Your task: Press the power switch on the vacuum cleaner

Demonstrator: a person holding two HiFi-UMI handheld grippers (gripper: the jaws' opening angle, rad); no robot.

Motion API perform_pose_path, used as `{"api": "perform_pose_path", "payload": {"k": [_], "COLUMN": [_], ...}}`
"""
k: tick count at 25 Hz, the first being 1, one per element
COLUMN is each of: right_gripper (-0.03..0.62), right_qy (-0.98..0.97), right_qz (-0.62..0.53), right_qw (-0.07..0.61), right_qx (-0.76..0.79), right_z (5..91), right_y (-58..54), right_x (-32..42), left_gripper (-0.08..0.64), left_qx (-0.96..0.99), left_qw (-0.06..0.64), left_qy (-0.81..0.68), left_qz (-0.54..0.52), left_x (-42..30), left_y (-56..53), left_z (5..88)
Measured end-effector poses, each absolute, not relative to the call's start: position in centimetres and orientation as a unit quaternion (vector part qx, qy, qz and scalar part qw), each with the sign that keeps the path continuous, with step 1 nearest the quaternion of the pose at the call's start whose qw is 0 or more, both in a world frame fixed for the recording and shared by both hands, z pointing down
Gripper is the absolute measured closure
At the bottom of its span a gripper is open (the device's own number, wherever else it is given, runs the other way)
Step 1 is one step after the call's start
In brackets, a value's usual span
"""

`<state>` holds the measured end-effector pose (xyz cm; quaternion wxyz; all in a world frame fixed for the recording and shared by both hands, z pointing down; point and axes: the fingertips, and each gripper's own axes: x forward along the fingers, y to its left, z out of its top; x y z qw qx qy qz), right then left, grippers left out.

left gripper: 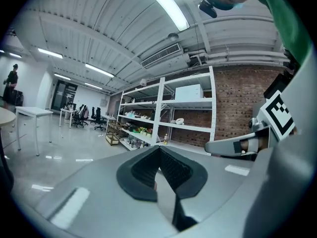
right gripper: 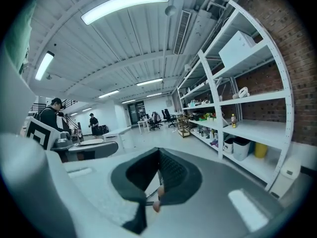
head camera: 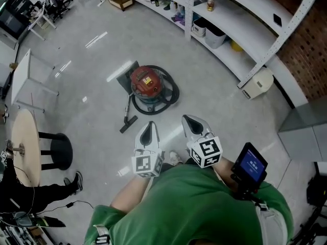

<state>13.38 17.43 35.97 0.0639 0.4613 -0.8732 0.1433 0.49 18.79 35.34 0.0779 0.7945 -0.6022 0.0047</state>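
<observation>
Red vacuum cleaner (head camera: pixel 146 83) upright; wand (head camera: pixel 126 111) points lower-left.

Red-topped vacuum cleaner (head camera: pixel 147 87) stands upright, hose coiled around it.

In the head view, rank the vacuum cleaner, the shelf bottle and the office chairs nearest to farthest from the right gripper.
1. vacuum cleaner, on the floor ahead-left of the right gripper.
2. bottle, on the shelf, upper right.
3. office chairs, far upper left.
</observation>
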Motion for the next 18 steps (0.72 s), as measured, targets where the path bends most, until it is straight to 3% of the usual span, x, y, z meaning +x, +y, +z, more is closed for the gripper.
{"api": "perform_pose_path", "payload": {"k": [18], "right_gripper": [0.592], "right_qy": [-0.897], "right_qz": [0.147], "right_qw": [0.07], "right_qx": [0.41], "right_z": [37.1], "right_y": [6.3], "right_x": [8.4], "left_gripper": [0.552], "left_qx": [0.753], "left_qw": [0.087], "left_qy": [-0.652], "left_qz": [0.009], "left_x": [-4.0], "left_y": [10.2], "left_z": [37.0]}}
